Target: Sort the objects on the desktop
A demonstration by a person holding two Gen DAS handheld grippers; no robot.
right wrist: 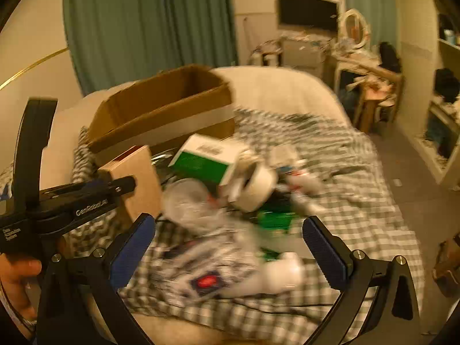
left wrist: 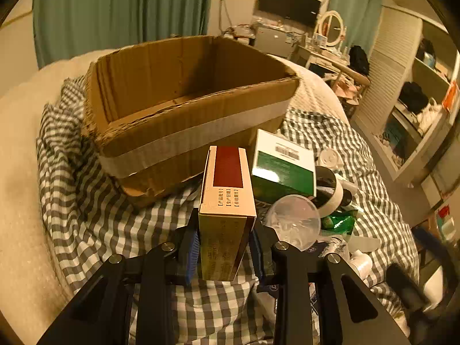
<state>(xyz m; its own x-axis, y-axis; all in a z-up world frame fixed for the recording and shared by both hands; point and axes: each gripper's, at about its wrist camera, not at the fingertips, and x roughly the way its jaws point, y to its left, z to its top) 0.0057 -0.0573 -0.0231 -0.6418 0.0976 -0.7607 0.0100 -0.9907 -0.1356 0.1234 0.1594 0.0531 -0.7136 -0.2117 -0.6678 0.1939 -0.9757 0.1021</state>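
A bed covered with a grey-and-white checked cloth [left wrist: 86,201] is shown from two claw-mounted cameras. At the far left of the clutter, an open cardboard carton [left wrist: 189,120], banded with pale tape, is seen resting on the cloth; its inside appears empty as far as can be seen.

Just in front of the carton, a tan and dark-red medicine box [left wrist: 227,201] is gripped by the left claw [left wrist: 225,247], whose blue pads are pressed against the box's two long sides. The box is held clear of the cloth, with its long axis running straight ahead, along the fingers, and its far end pointed at the carton's near wall. The carton therefore lies directly ahead of and slightly above the held box, so a lift over the near wall is judged to be what the coming move requires.

To the right of the held box, a green-and-white carton [left wrist: 283,169] is seen lying on the cloth, with a clear plastic lid [left wrist: 293,221], a roll of white tape [left wrist: 333,195] and a green wrapper [left wrist: 339,221] crowded beside it.

Further right, in the blurred right wrist view, the right claw [right wrist: 228,247] is seen spread wide and empty above the same pile, with the tape roll and a white bottle [right wrist: 284,273] ahead of it. The left claw is plainly the nearer to the carton.
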